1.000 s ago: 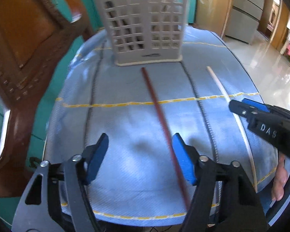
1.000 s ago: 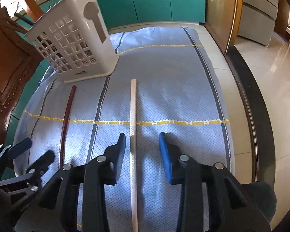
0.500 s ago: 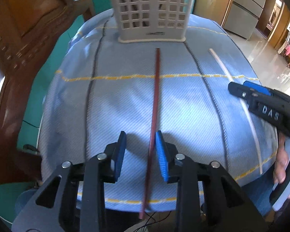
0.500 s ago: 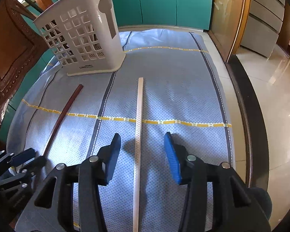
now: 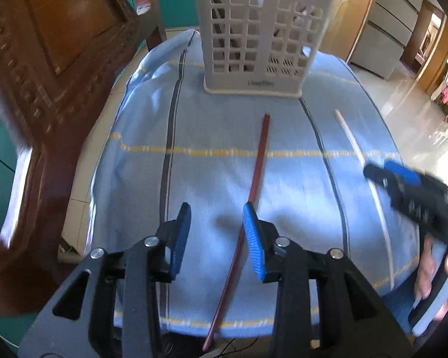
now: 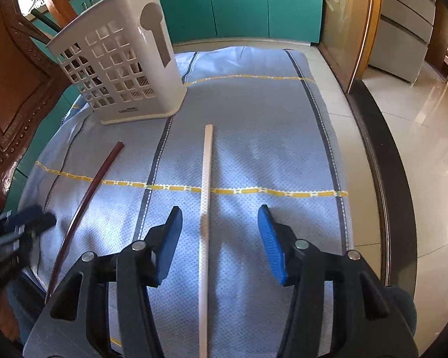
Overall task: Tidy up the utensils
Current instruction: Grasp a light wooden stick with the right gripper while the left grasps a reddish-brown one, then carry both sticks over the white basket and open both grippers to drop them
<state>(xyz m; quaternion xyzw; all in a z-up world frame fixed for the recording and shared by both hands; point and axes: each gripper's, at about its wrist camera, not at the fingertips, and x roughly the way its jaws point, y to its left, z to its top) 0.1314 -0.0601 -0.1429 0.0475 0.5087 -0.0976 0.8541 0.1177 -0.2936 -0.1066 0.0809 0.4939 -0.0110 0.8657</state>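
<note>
On caddy [image 5: 258, 38] base: small lettering, unreadable.

carved wooden chair [image 5: 50, 68] | blue striped cloth [image 6: 254, 137] | teal cabinets [image 6: 239, 0]

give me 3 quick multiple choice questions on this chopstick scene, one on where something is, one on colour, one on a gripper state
1. Where does the white holder stand?
A. at the far end of the blue cloth
B. on the floor
C. between the right gripper's fingers

2. What colour is the chopstick lying by the left gripper?
A. green
B. dark red
C. yellow

3. How is the right gripper?
A. shut on the holder
B. shut on a spoon
C. open over the pale chopstick

Key: 1 A, the holder sits on the cloth beyond both chopsticks. 2 B, the stick is dark red. 3 C, the jaws stand wide apart with the pale chopstick between them.
</note>
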